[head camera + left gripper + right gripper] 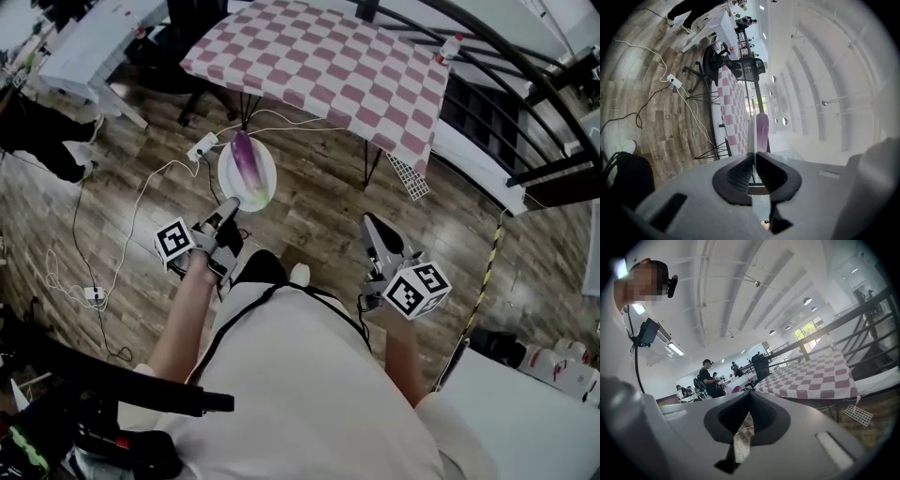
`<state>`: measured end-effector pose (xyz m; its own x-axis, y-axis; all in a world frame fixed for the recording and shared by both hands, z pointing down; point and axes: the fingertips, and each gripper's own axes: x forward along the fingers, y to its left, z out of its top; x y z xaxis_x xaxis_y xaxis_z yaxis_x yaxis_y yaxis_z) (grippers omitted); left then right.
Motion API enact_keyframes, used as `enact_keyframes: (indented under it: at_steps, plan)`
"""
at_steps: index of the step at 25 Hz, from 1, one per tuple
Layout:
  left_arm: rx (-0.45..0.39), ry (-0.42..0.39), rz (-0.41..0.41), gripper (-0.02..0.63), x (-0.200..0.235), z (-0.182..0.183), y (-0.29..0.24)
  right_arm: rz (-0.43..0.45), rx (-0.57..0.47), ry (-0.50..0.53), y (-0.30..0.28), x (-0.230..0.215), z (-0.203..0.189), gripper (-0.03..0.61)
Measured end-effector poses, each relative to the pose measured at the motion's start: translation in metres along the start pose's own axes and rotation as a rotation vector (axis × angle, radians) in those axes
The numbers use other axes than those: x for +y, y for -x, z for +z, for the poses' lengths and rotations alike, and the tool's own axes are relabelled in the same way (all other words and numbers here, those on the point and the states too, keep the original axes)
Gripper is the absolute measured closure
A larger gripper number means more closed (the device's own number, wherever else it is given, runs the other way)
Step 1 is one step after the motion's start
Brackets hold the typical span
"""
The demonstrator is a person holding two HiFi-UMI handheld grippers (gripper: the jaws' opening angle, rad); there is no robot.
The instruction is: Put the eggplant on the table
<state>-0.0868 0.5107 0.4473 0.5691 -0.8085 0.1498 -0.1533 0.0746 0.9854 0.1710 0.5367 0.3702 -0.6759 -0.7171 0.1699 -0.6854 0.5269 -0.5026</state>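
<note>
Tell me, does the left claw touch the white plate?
Touching. In the left gripper view the left claw pinches the rim of the plate between its jaws.

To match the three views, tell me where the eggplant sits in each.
Head view: eggplant on the white plate, left of centre, held out by the left gripper.
Left gripper view: eggplant at centre, just above the jaws.
Right gripper view: perhaps the small purple bump above the jaws; unsure.
Shared landmark: checkered table.

Table (319, 66) far edge cut off at top. Plate (264, 184) near rim hidden under left gripper (230, 205). Eggplant (762, 131) partly behind plate in left gripper view.
</note>
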Motion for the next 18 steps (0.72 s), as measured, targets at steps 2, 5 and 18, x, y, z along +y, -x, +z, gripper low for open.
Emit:
enact_keyframes:
  at_steps: [2,5,18]
  plan:
    - [-0.006,-0.001,0.005,0.584,0.000,0.001,-0.002,0.010,0.004,-0.004,-0.003,-0.003,0.002,0.571]
    - [-0.015,-0.001,0.009,0.584,-0.002,0.001,-0.002,0.031,0.011,-0.005,-0.007,-0.002,0.001,0.571]
    - [-0.026,-0.007,0.004,0.584,-0.006,0.007,-0.010,0.073,0.026,0.012,-0.022,0.000,0.004,0.571]
